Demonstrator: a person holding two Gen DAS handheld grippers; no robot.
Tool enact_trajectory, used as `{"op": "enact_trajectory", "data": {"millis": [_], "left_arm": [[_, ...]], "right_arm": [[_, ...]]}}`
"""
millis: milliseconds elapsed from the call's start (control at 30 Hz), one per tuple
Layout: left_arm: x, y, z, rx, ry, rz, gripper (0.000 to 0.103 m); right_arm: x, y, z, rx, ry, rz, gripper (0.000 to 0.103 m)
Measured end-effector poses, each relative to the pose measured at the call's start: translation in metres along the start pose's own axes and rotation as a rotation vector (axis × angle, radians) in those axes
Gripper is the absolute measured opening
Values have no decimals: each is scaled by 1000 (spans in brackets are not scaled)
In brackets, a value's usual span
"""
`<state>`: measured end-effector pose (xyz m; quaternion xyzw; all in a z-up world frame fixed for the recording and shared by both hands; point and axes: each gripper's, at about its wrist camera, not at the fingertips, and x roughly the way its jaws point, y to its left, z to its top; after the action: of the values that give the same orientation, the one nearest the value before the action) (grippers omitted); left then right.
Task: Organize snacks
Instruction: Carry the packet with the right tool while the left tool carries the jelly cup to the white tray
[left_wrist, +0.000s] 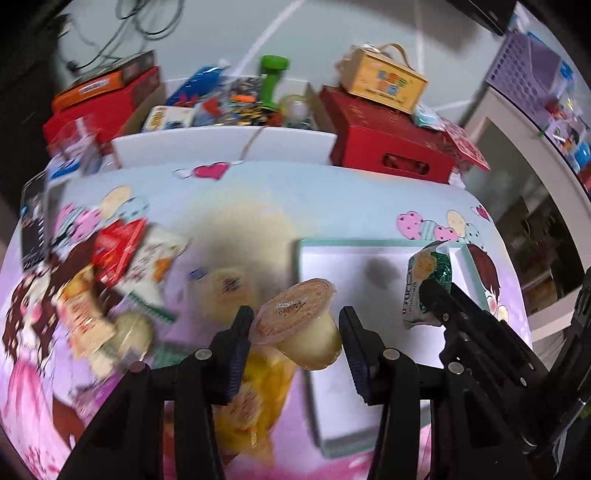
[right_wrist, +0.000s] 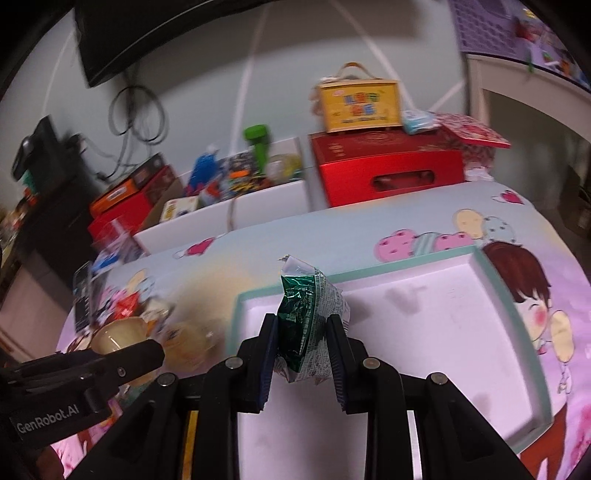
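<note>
My left claw (left_wrist: 295, 328): closed on a jelly cup (left_wrist: 297, 326).
My right claw (right_wrist: 302, 343): squeezed a green packet (right_wrist: 306, 328) above the tray (right_wrist: 436, 317).

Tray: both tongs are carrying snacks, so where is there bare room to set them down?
The white tray floor is bare from its teal rim inward. A bare strip of tablecloth runs between the tray and the white box. The snack pile, left of the tray, is crowded.

- Red box (right_wrist: 388, 171) at the table's far edge, yellow handled box (right_wrist: 360, 105) on top.
- Green bottle (right_wrist: 258, 147) left of it.
- Cartoon tablecloth (right_wrist: 424, 218).
</note>
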<state>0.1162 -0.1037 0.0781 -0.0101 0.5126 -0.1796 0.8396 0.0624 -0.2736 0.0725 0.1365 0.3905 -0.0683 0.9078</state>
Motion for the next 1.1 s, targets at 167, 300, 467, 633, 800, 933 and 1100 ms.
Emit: {"op": "enact_trajectory", "data": {"millis": [167, 300, 467, 633, 800, 933, 1100], "left_arm": [[25, -28, 14, 57, 4, -36, 49], [45, -51, 18, 104, 19, -70, 49], [72, -71, 13, 156, 64, -98, 49], [85, -76, 9, 167, 84, -112, 49], [92, -78, 7, 173, 90, -121, 49], [93, -74, 9, 170, 91, -123, 49], [90, -72, 11, 165, 78, -127, 65]], "right_arm": [[5, -29, 9, 59, -4, -64, 29], [9, -51, 12, 87, -3, -117, 29], [8, -71, 12, 110, -9, -184, 29], [12, -75, 11, 106, -2, -222, 29], [15, -71, 9, 81, 7, -255, 29], [16, -72, 7, 88, 14, -269, 29], [16, -72, 6, 87, 16, -292, 29]]}}
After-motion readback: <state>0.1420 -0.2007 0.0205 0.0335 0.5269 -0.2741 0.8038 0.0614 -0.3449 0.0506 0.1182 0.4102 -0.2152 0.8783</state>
